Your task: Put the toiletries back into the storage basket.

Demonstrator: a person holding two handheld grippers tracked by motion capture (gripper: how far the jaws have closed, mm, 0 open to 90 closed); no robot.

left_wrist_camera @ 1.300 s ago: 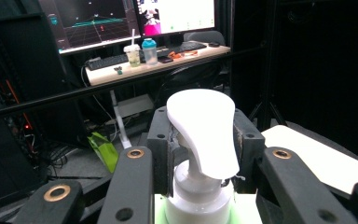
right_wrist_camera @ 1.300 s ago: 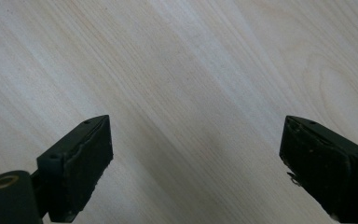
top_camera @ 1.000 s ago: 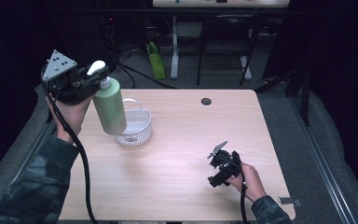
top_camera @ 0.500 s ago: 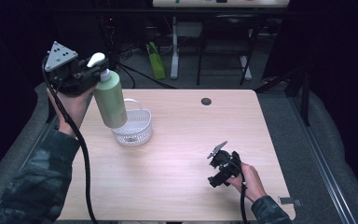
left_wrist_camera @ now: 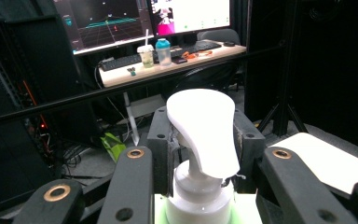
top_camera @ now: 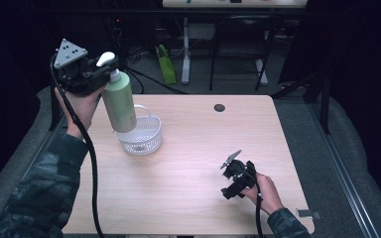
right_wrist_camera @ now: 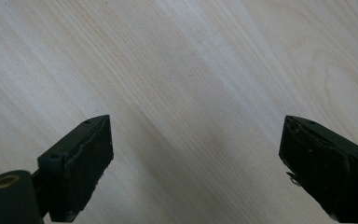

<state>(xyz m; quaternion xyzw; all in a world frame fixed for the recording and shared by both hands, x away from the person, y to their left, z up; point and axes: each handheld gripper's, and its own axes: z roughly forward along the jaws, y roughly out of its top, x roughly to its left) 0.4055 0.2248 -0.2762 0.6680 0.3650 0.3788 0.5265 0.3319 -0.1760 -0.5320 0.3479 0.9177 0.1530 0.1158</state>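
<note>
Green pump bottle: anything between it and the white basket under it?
Nothing visible. The left tool grips the green pump bottle at its neck, and the bottle's base hangs right over the white basket. The basket's handle arches behind the bottle, not under it. The right tool is far off.

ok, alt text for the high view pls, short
The left gripper holds a green pump bottle by its neck above a white mesh basket on a wooden table. The right gripper rests open near the table's front right, holding nothing.
</note>
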